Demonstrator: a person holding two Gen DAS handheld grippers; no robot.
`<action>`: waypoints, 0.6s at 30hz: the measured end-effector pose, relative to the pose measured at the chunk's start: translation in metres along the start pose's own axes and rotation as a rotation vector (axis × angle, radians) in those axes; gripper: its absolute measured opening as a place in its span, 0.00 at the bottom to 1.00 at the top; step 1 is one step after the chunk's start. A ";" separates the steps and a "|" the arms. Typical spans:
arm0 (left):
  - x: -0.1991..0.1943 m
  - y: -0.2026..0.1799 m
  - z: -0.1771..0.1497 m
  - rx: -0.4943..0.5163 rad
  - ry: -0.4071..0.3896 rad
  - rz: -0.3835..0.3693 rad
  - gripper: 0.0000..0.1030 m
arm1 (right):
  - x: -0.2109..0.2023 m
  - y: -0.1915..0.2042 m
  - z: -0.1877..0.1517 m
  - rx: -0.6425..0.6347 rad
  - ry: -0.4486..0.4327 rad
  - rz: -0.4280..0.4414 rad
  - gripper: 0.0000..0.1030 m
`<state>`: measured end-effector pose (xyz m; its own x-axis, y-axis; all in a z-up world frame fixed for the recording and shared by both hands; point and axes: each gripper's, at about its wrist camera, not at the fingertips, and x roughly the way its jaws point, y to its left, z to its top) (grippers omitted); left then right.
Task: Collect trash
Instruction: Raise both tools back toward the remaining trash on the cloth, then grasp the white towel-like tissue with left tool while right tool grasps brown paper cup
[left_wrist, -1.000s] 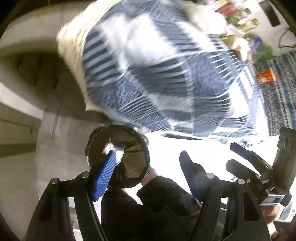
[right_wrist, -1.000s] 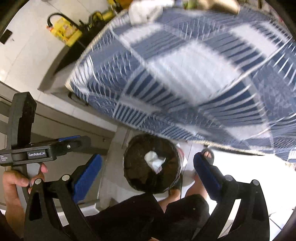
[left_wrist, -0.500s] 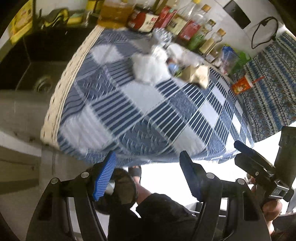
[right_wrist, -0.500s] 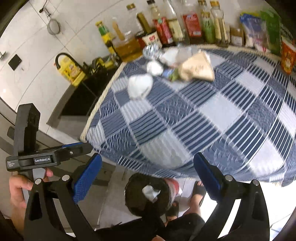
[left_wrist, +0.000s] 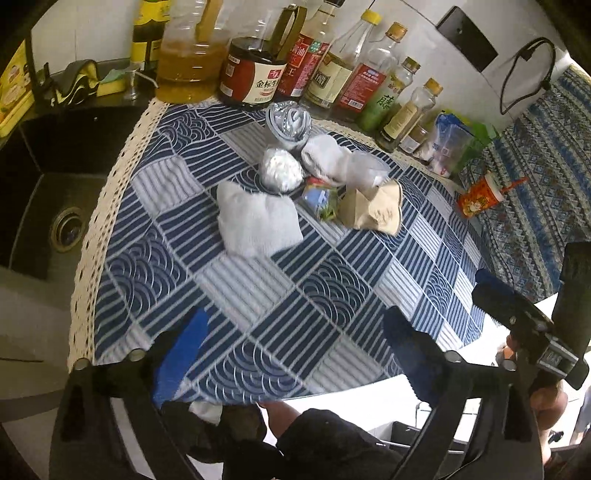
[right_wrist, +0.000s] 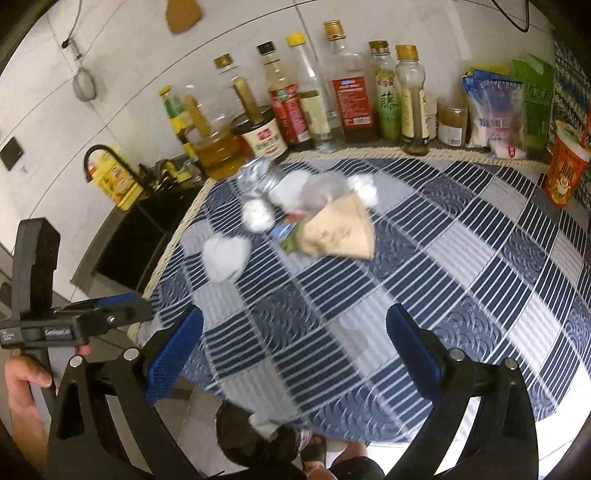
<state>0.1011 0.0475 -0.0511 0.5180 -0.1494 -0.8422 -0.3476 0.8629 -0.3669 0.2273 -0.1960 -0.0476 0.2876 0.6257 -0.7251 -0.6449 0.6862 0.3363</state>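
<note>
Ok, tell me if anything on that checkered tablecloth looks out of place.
Yes: loose trash is clustered mid-cloth, namely a crumpled white tissue, a crushed clear plastic bottle lying on its side, and a creased brown paper bag. The condiment bottles behind stand upright in a row.

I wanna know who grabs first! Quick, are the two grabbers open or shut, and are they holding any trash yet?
Left gripper: open, holding nothing.
Right gripper: open, holding nothing.
</note>
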 end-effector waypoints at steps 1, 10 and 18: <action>0.004 0.000 0.005 -0.001 0.001 0.006 0.93 | 0.003 -0.002 0.003 0.001 0.005 -0.003 0.95; 0.046 0.009 0.032 -0.023 0.048 0.050 0.93 | 0.050 -0.019 0.035 -0.024 0.064 -0.044 0.95; 0.083 0.023 0.054 -0.047 0.094 0.086 0.93 | 0.092 -0.021 0.053 -0.054 0.119 -0.094 0.95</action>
<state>0.1786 0.0815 -0.1081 0.4095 -0.1225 -0.9040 -0.4251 0.8511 -0.3079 0.3050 -0.1332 -0.0901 0.2643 0.5094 -0.8189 -0.6577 0.7163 0.2333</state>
